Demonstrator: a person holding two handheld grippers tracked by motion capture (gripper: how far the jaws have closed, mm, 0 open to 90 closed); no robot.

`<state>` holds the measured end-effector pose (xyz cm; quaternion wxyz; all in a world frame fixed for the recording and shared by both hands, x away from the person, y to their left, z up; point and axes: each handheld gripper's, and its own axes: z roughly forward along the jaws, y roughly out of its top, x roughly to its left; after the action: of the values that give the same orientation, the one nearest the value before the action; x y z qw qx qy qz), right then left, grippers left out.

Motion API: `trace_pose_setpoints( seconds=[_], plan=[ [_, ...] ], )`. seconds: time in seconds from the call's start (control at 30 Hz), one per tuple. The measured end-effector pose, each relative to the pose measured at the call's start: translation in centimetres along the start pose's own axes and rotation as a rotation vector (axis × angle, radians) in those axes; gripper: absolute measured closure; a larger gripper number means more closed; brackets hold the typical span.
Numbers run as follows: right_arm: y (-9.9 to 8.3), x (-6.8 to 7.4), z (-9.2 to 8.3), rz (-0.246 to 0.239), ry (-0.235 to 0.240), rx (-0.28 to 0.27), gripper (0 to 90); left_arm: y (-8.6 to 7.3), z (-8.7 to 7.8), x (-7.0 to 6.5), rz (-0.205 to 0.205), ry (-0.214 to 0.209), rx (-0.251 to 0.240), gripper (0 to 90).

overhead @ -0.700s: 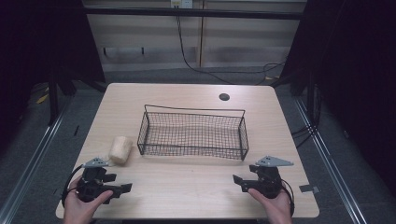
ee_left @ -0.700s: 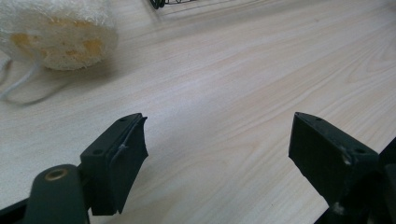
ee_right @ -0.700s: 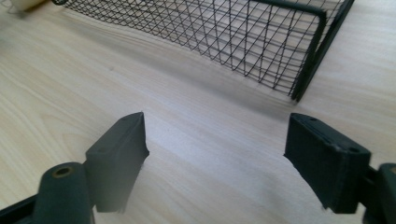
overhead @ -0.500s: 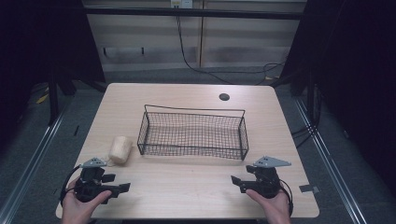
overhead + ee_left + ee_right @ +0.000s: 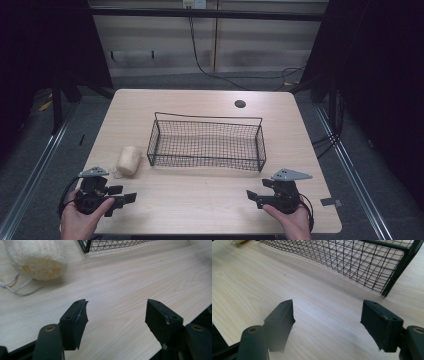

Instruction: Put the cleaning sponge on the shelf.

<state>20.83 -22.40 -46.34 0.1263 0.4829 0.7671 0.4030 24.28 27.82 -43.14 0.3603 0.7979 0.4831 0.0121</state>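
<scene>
A black wire basket (image 5: 207, 161) stands empty at the middle of the wooden table. A cream loofah roll (image 5: 129, 159) lies just left of it, with a white string (image 5: 12, 286) trailing from its end. My left gripper (image 5: 125, 195) rests near the front left edge, open, jaws pointing right, a short way in front of the loofah (image 5: 35, 258). My right gripper (image 5: 251, 197) sits at the front right, open, jaws pointing left, in front of the basket's right corner (image 5: 387, 287). Bare wood lies between the jaws of the left gripper (image 5: 116, 303) and of the right gripper (image 5: 328, 303).
A round cable hole (image 5: 240, 104) sits in the table's far side behind the basket. A small grey tab (image 5: 331, 202) lies near the front right corner. Bare tabletop (image 5: 195, 192) stretches between the two grippers. Dark floor and rails surround the table.
Both hands have shifted a little to the left along the front edge. The jaws stay open and the loofah and basket have not moved.
</scene>
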Motion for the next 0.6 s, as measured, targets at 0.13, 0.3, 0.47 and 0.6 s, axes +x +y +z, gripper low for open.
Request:
trace_pose_setpoints(
  seconds=[0.13,0.3,0.47,0.6],
  plan=[
    [0.0,0.0,0.0,0.009,0.000,0.003,25.1,0.7,-0.6,0.4,0.008,-0.003,0.009,28.4],
    [0.0,0.0,0.0,0.010,0.003,-0.002,23.6,1.7,-1.0,0.5,0.027,-0.011,0.038,27.8],
    [0.0,0.0,0.0,0.007,0.006,-0.004,23.4,2.8,-1.4,0.7,0.031,-0.009,0.045,26.5],
    [0.0,0.0,0.0,0.003,0.009,-0.005,23.4,3.7,-1.6,1.0,0.036,-0.023,0.066,25.3]
  ],
)
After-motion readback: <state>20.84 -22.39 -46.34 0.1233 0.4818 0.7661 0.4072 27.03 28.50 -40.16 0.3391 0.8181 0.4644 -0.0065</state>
